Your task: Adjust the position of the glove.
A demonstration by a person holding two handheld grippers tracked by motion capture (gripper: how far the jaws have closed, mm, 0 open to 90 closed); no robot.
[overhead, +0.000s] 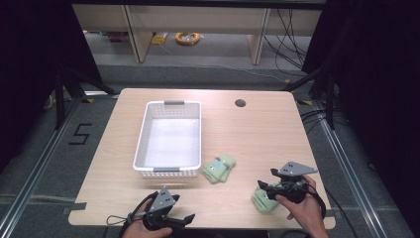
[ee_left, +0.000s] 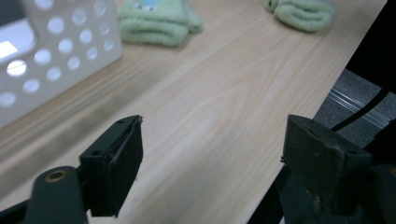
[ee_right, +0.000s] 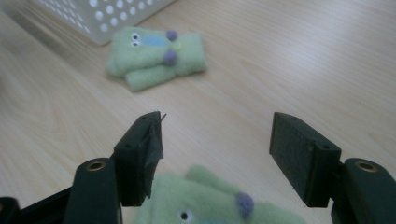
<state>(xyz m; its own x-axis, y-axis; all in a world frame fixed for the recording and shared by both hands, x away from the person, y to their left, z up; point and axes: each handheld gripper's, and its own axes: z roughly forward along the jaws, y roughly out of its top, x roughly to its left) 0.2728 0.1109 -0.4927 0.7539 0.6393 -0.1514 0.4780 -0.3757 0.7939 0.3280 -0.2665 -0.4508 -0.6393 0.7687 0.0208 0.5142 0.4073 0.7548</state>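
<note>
The near green sock bundle [overhead: 265, 201] lies at the front right of the desk [overhead: 257, 134], well to the right of the white basket [overhead: 169, 138] and nearer the desk's front edge than the basket's near wall. In the right gripper view, this folded bundle [ee_right: 205, 203] sits directly below and between the jaws of the right hand-held gripper [ee_right: 217, 154], which stand wide apart with nothing between them yet. Its long axis looks to run roughly across the jaw gap, though most of it is cut off by the frame's lower edge, so I cannot tell this exactly. From the high view, the right hand-held gripper [overhead: 267, 191] is just above the bundle, touching or very nearly so.

A second green sock bundle [overhead: 219, 168] rests just beside the basket's front right corner, between the basket and the near bundle.

The left hand-held gripper [overhead: 181, 220] hovers in front of the basket near the desk's front edge, jaws wide and empty, well apart from both bundles. The right hand is plainly the nearer one, and a short drop should bring the jaws astride the near bundle.
</note>
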